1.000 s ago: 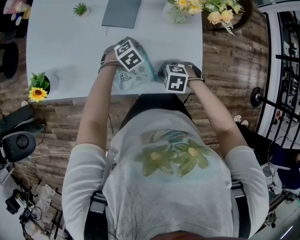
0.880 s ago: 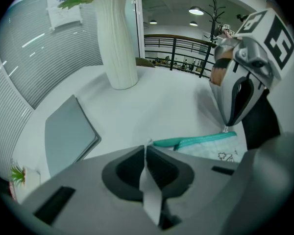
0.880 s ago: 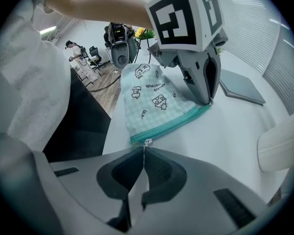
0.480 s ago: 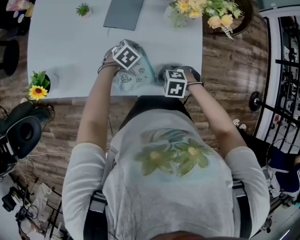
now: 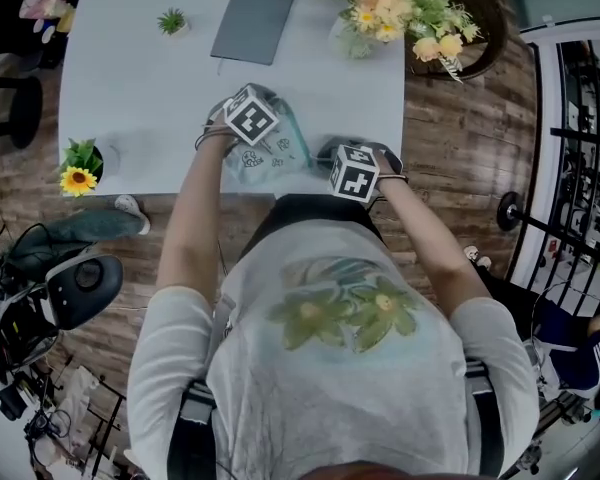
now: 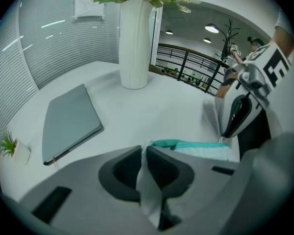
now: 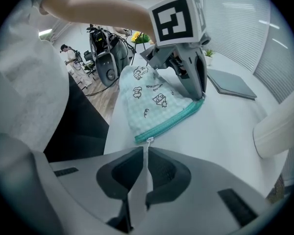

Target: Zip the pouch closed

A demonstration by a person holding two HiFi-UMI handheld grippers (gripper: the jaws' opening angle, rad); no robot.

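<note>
A mint checked pouch (image 7: 152,99) with small drawings and a teal zipper lies on the white table (image 5: 130,88) near its front edge, also seen in the head view as the pouch (image 5: 280,153). My right gripper (image 7: 146,151) is shut on the white zipper pull at the pouch's near end. The zipper line (image 7: 174,121) looks closed along its length. My left gripper (image 6: 144,151) is shut on a white tab at the pouch's other end, and the teal edge (image 6: 196,144) shows just beyond it. Both marker cubes hide the jaws in the head view.
A grey closed notebook (image 5: 253,23) lies at the back of the table. A white vase (image 6: 134,38) with flowers (image 5: 390,8) stands at the back right. A tiny potted plant (image 5: 172,20) and a sunflower pot (image 5: 78,173) sit to the left.
The left gripper's cube has rolled slightly. Both grippers stay where they were, still shut at the two ends of the pouch.
</note>
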